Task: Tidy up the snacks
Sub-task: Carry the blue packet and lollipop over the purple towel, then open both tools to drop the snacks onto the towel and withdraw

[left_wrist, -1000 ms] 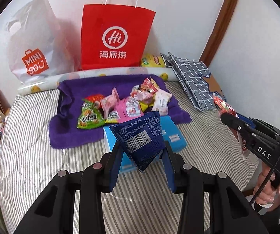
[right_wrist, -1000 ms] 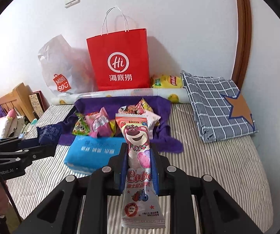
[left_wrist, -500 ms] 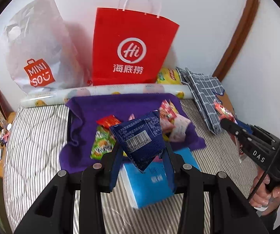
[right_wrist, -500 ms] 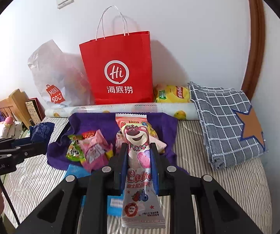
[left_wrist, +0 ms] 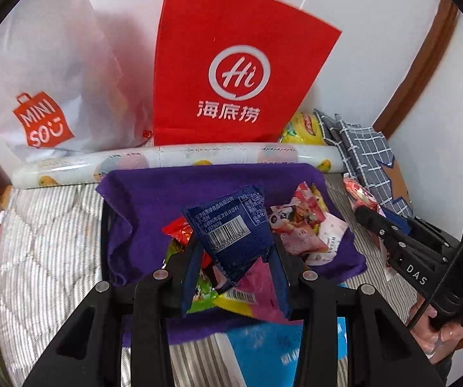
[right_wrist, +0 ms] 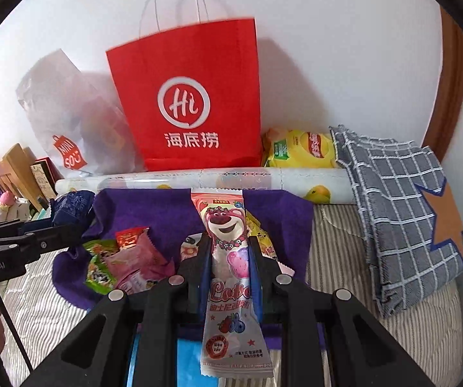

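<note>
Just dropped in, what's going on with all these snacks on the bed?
A person is sorting snacks with two tools. The left hand-held gripper is shut on a dark blue foil packet with a barcode. The right hand-held gripper clamps a long pink bear-print snack pack. Both hang above the purple towel, where loose snack packets lie. A red paper bag with a Hi logo stands at the wall behind.

Glossy foil snack packets (left_wrist: 299, 225) lie on matt purple fleece cloth (left_wrist: 154, 193) before a paper bag (left_wrist: 231, 74)

red paper bag (left_wrist: 231, 64) reads "hi 海底捞", white plastic bag (left_wrist: 43, 74) "miniso", right tool (left_wrist: 415, 274) "das".
</note>
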Available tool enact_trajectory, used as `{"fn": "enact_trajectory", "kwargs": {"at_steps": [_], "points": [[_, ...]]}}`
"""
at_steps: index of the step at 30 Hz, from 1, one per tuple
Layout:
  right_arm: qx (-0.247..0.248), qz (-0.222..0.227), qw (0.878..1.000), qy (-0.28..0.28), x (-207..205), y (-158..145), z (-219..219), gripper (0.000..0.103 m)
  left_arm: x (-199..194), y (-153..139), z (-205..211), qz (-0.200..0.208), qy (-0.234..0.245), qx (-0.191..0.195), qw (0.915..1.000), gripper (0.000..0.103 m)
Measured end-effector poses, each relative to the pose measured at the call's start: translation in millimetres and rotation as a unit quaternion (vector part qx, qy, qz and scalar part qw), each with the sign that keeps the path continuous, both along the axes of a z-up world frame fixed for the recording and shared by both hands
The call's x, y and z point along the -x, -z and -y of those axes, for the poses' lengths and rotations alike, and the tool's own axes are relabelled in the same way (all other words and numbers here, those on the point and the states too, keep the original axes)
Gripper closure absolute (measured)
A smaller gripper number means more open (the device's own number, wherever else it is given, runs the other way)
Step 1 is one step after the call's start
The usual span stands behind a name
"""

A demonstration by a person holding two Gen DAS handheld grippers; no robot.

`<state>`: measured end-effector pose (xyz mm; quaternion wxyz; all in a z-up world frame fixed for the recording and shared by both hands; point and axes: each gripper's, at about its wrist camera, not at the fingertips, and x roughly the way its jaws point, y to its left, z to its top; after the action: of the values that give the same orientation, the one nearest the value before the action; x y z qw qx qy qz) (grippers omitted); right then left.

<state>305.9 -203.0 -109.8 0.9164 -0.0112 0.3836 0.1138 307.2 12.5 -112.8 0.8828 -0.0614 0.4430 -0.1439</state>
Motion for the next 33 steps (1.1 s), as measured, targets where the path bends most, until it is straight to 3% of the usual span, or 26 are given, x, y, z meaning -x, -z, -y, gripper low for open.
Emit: {"fn": "enact_trajectory", "kwargs": {"at_steps": [10, 22, 28, 30, 33], "points": [[0.014, -0.030, 0.999, -0.002, -29.3, 31.1, -6.7, 0.082, -31.6, 29.0, 14.4, -0.031, 0.012, 0.003, 0.9994, 0.063], [0.015, -0.039, 0.999, -0.001, -36.0, 43.0, -7.5, 0.078, -41.6, 35.2, 19.3, -0.042, 0.009, -0.001, 0.9991, 0.058], [0.006, -0.021, 1.000, 0.014, -17.7, 24.7, -2.0, 0.059, -27.3, 24.2, 19.4, -0.039, -0.001, -0.013, 0.9992, 0.042], [0.003, -0.009, 1.000, 0.018, -6.0, 14.6, -1.8, 0.046, -16.5, 17.8, 18.5, -0.033, -0.002, -0.021, 0.9992, 0.039], [-0.001, 0.007, 1.000, 0.023, 13.7, -2.1, -2.4, 0.042, 0.6, 8.8, 15.8, -0.029, -0.004, -0.025, 0.9993, 0.038]]}}
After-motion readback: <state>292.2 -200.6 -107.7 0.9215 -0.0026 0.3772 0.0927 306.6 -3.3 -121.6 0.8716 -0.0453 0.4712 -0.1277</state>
